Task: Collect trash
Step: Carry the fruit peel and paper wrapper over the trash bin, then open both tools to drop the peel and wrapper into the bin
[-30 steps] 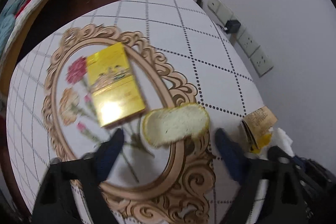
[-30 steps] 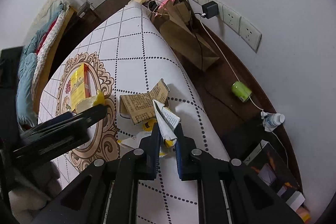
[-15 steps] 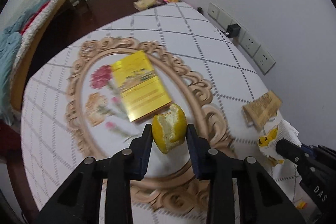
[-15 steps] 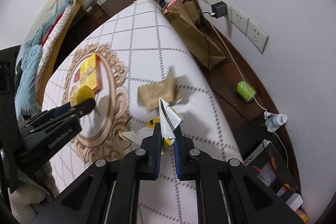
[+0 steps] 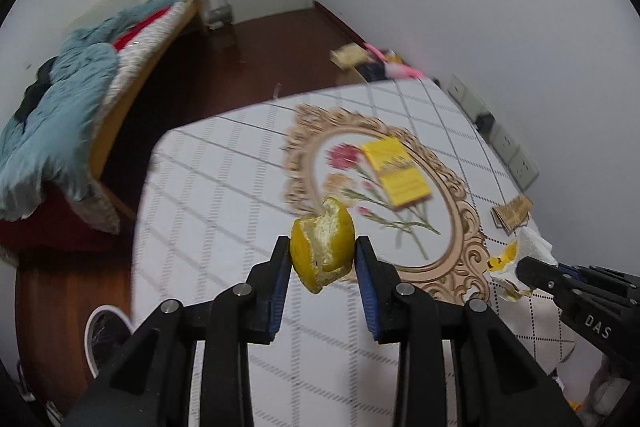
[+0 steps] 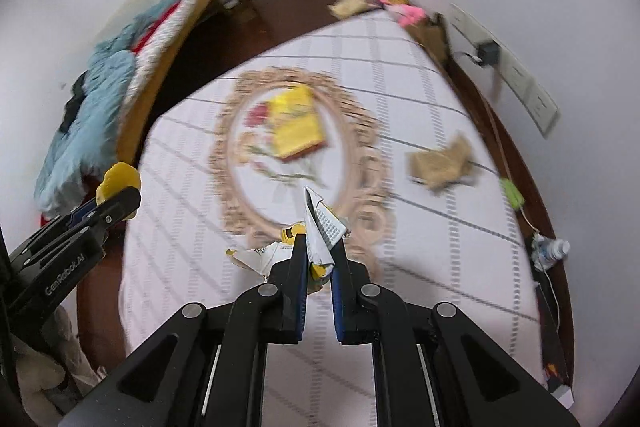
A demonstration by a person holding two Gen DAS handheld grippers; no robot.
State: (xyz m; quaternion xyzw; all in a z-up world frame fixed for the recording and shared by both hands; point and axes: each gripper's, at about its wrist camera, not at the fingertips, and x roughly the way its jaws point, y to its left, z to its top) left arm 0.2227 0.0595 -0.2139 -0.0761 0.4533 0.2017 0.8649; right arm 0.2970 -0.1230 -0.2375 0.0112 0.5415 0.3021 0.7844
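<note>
My left gripper (image 5: 322, 259) is shut on a yellow fruit peel (image 5: 322, 253) and holds it above the table's left part; it also shows in the right wrist view (image 6: 120, 183). My right gripper (image 6: 320, 251) is shut on a crumpled white and yellow paper wrapper (image 6: 324, 231), lifted over the table; it also shows in the left wrist view (image 5: 532, 263). A yellow box (image 5: 396, 171) lies inside the printed oval frame, also in the right wrist view (image 6: 296, 125). A brown crumpled paper (image 6: 440, 163) lies at the table's right side.
The table has a white cloth (image 5: 224, 187) with a diamond pattern. A white bin (image 5: 104, 335) stands on the floor at the left. A bed (image 5: 80, 99) is beyond. Wall sockets (image 6: 520, 83), a green object (image 6: 512, 195) and a bottle (image 6: 550, 251) are on the right.
The left gripper closed on the peel, lifted it and swung left toward the table edge. The right gripper lifted its wrapper and turned left; both views tilted up toward the room.
</note>
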